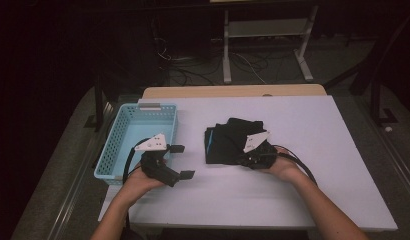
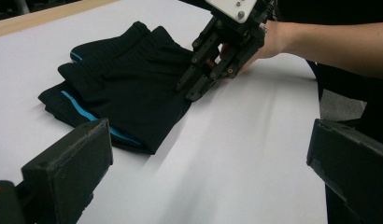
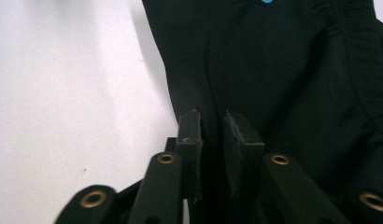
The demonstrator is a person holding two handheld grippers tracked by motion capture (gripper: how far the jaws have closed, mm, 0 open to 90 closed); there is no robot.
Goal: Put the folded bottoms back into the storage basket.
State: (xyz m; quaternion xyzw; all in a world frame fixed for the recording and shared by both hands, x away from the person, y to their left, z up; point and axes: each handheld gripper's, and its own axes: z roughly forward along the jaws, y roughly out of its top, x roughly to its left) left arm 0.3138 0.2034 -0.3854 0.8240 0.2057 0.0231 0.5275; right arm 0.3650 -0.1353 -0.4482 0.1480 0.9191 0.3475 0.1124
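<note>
A folded black garment (image 1: 227, 139) with a light-blue stripe lies on the white table (image 1: 313, 150), a little right of the middle. My right gripper (image 1: 241, 159) rests at the garment's near right edge. In the right gripper view its jaws (image 3: 213, 128) stand close together with a fold of the black cloth (image 3: 273, 60) pinched between them. The left gripper view shows the same gripper (image 2: 188, 91) with its tips on the cloth (image 2: 129, 79). My left gripper (image 1: 182, 161) hovers near the table's left side, open, with nothing between its wide-apart jaws (image 2: 210, 158).
A light-blue plastic basket (image 1: 138, 111) stands at the table's left edge, just beyond my left hand. Bare white tabletop (image 2: 236, 154) stretches between the two grippers and to the right of the garment. Desk legs and cables lie on the dark floor behind.
</note>
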